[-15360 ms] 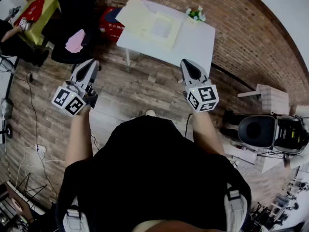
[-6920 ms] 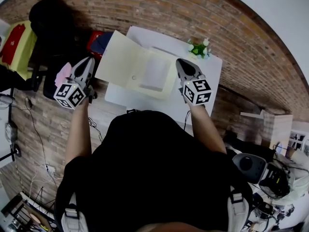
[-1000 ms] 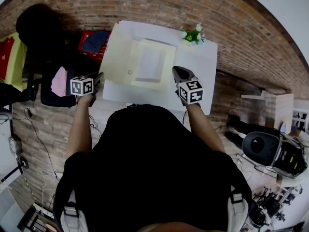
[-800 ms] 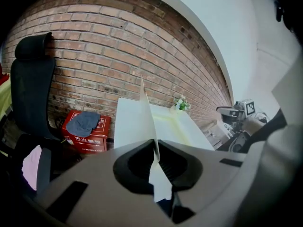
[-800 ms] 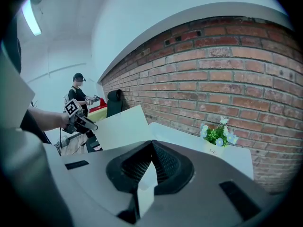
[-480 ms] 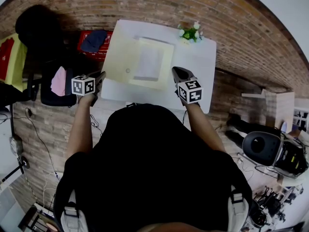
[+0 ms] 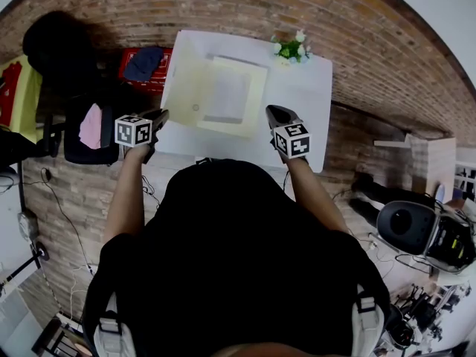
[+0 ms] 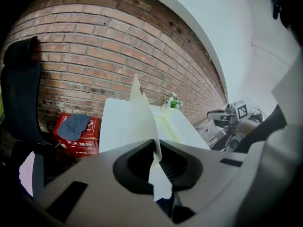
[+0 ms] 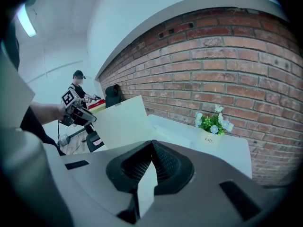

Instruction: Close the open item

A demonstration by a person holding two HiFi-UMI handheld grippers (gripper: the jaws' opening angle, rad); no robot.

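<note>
Two grippers reach over the near edge of the desk point(image 7: 305, 88). The left gripper point(image 7: 162, 114) has its jaws clamped on the cream cover point(image 8: 139, 112) of the folder point(image 7: 227, 95). The cover stands lifted and tilted just ahead of the jaws, and that arm is stretched forward, angled down. The folder's base lies flat between the two grippers. The right gripper point(image 7: 269, 110), just beside the base, has its jaws drawn together with a pale strip between them. I cannot tell what the strip is. That arm also points forward and down.

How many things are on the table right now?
2: the folder, lying left of centre and part open, and the flower pot at the far edge. The folder's raised side may hide something small.
</note>
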